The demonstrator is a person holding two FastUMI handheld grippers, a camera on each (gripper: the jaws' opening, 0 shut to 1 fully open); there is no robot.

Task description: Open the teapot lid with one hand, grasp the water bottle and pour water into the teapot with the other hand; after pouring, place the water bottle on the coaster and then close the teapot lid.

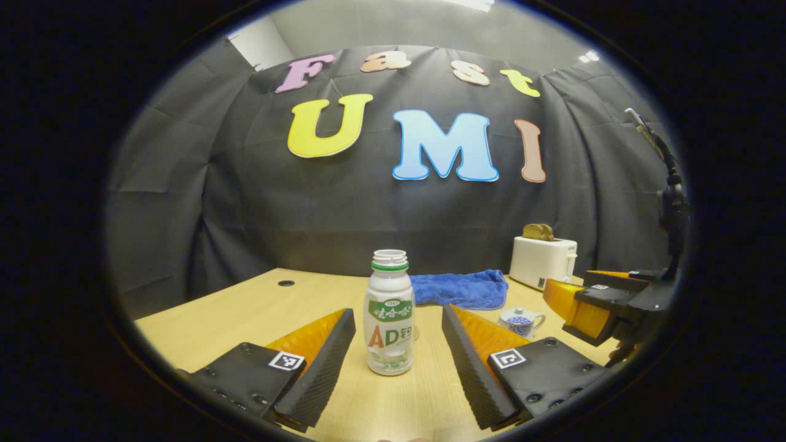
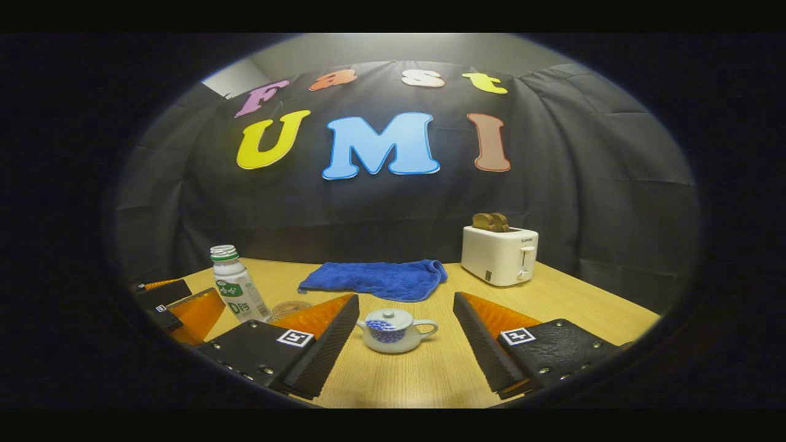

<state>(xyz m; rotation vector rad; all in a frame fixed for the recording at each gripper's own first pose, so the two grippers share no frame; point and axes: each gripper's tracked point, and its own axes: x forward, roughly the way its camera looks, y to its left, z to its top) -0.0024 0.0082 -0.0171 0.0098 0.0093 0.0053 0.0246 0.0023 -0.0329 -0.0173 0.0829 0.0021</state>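
Right gripper view: wood table (image 2: 571, 307), blue towel (image 2: 377, 279), toaster (image 2: 498, 253) nr wall.

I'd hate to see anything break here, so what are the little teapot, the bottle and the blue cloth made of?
The teapot looks like glazed ceramic: glossy pale body with a blue pattern. The water bottle seems to be opaque white plastic with a printed label, its threaded neck uncapped. The blue cloth looks like soft, fuzzy towelling, perhaps microfibre, lying in limp folds. Only the teapot looks fragile.
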